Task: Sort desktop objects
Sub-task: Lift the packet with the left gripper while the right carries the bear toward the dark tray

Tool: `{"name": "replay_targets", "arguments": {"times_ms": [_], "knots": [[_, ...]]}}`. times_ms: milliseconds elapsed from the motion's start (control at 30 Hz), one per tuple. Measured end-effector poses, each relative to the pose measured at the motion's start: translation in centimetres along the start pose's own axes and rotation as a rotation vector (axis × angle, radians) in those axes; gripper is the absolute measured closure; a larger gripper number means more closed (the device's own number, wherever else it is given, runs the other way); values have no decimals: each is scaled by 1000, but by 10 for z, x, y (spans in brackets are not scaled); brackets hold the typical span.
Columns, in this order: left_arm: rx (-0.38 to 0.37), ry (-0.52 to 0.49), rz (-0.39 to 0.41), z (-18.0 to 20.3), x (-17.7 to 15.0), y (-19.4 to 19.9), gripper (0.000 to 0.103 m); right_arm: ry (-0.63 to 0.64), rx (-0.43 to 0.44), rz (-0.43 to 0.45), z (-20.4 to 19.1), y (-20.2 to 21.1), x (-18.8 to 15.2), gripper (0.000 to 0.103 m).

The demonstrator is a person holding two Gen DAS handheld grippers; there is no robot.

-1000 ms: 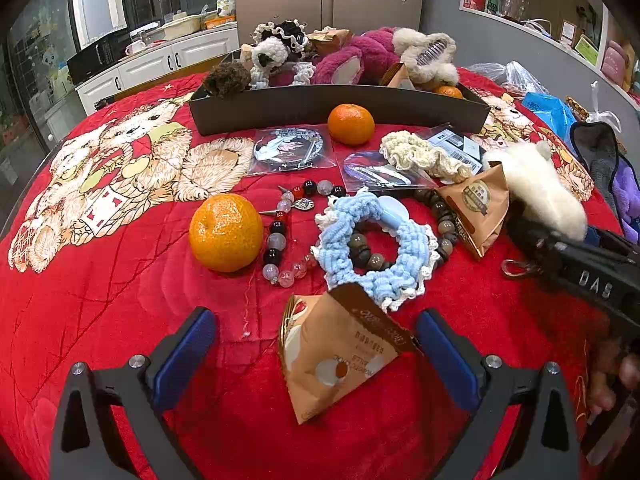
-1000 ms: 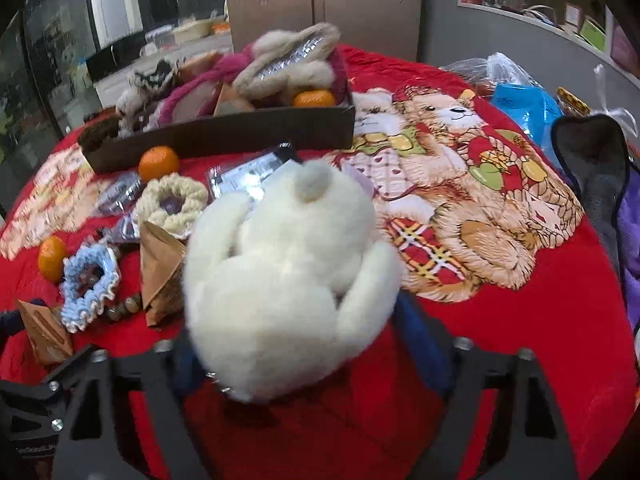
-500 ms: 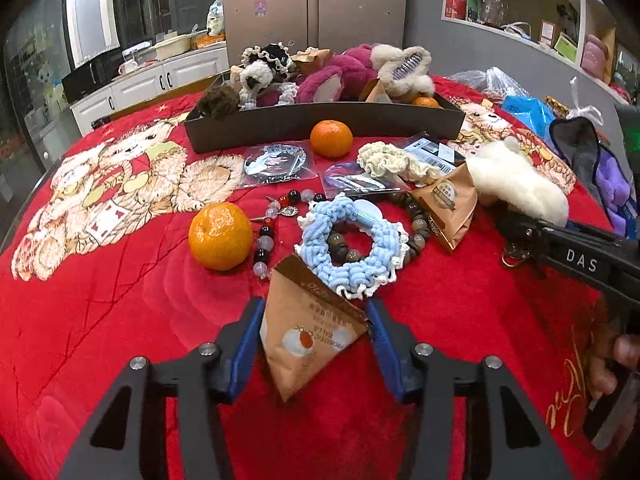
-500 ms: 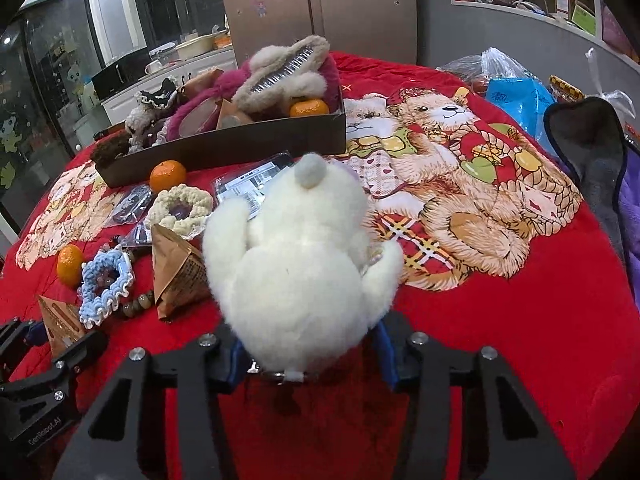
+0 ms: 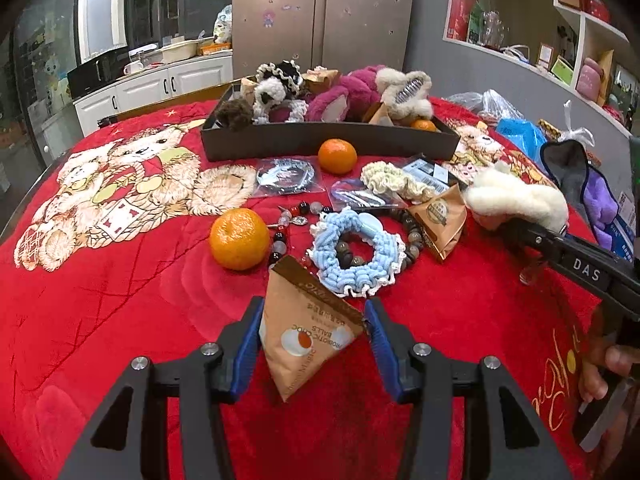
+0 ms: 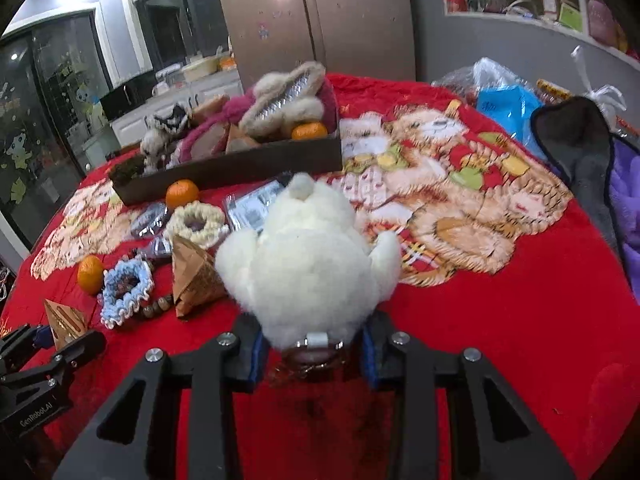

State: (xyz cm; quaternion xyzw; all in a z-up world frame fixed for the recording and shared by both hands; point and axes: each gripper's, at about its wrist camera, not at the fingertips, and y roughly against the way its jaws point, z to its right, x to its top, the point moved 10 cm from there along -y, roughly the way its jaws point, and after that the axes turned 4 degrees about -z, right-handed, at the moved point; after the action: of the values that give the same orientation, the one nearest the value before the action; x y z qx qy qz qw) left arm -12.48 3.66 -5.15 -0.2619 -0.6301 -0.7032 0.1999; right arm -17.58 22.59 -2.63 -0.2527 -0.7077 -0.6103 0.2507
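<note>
So the left gripper (image 5: 314, 334) has its blue pads squeezed onto a brown triangular snack packet (image 5: 306, 326), which sits point-down between them, right over the red blanket (image 5: 120, 280). The right gripper (image 6: 312, 350) is clamped on a fluffy white plush toy (image 6: 308, 264) — it fills most of that camera's view, and from the left camera you can see the same toy (image 5: 516, 198) held off to the right, just above the blanket. Just past the packet there's a light blue scrunchie (image 5: 356, 254) lying over a string of dark beads, with an orange (image 5: 239, 239) just to its left. A second brown packet (image 5: 438, 216) sits to the right of the scrunchie, near the plush. Further back are a cream scrunchie (image 5: 390, 180), another orange (image 5: 337, 155) and a couple of clear plastic bags — all in front of a dark cardboard tray (image 5: 328, 142). The tray already holds a pink plush, fuzzy hair clips, more scrunchies and one more orange tucked in its right corner.
</note>
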Motion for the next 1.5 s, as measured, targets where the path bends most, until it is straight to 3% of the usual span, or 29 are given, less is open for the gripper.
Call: {"name": "replay_targets", "arguments": {"times_ms": [367,967,1267,1500], "knots": [[-11,-6,77,2,9,17,52,-25,39,29,3,6,4,67],[-2,0,170,1,20,43,52,-7,145,199,-19,50,23,69],[-27,41,216,-10,34,61,52,40,172,285,-43,84,36,69],[-58,59,233,-14,41,75,52,72,208,276,-67,93,33,69]]}}
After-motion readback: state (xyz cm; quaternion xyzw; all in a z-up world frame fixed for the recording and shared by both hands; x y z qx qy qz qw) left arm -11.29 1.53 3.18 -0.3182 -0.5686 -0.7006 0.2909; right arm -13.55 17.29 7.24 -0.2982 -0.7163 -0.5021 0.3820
